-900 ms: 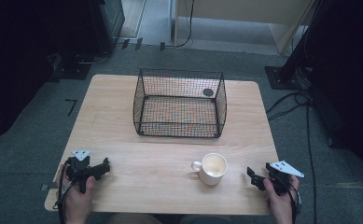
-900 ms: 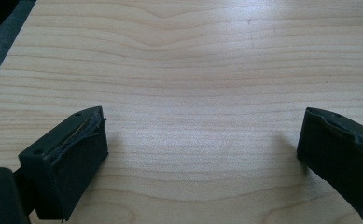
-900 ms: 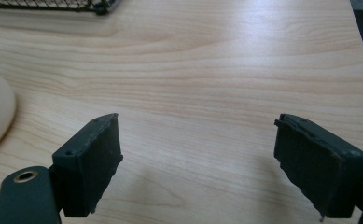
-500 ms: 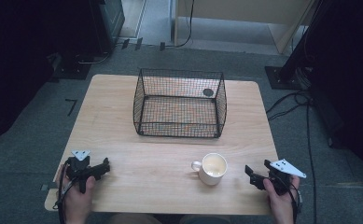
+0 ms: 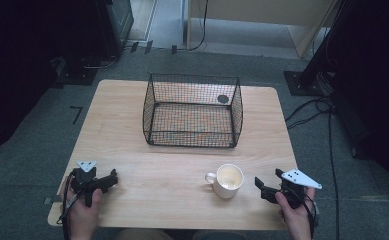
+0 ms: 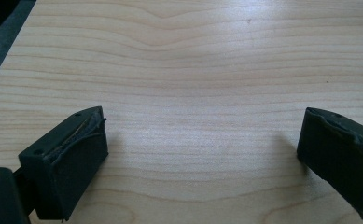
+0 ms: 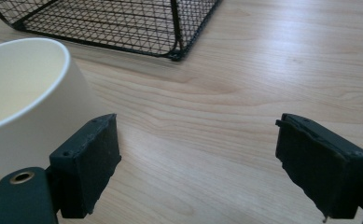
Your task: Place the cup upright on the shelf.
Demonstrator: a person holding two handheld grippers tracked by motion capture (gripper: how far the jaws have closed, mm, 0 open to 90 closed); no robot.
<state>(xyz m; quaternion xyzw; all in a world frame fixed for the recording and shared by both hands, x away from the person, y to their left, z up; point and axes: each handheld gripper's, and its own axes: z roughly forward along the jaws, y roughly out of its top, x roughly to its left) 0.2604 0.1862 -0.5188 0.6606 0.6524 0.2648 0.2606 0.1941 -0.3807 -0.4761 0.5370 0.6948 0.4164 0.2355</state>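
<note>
Right gripper [image 5: 265,187] sits low beside the mug [image 5: 225,180], jaws wide apart, lined up for a side grab; mug stands upright on the worktop [image 5: 172,165] near the wire basket [image 5: 192,111], left gripper [image 5: 104,181] parked wide open, empty

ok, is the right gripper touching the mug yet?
Apart. The high view shows bare tabletop between the right gripper and the mug. In the right gripper view, its jaws stand open with only wood between them, the mug off to one side.
</note>
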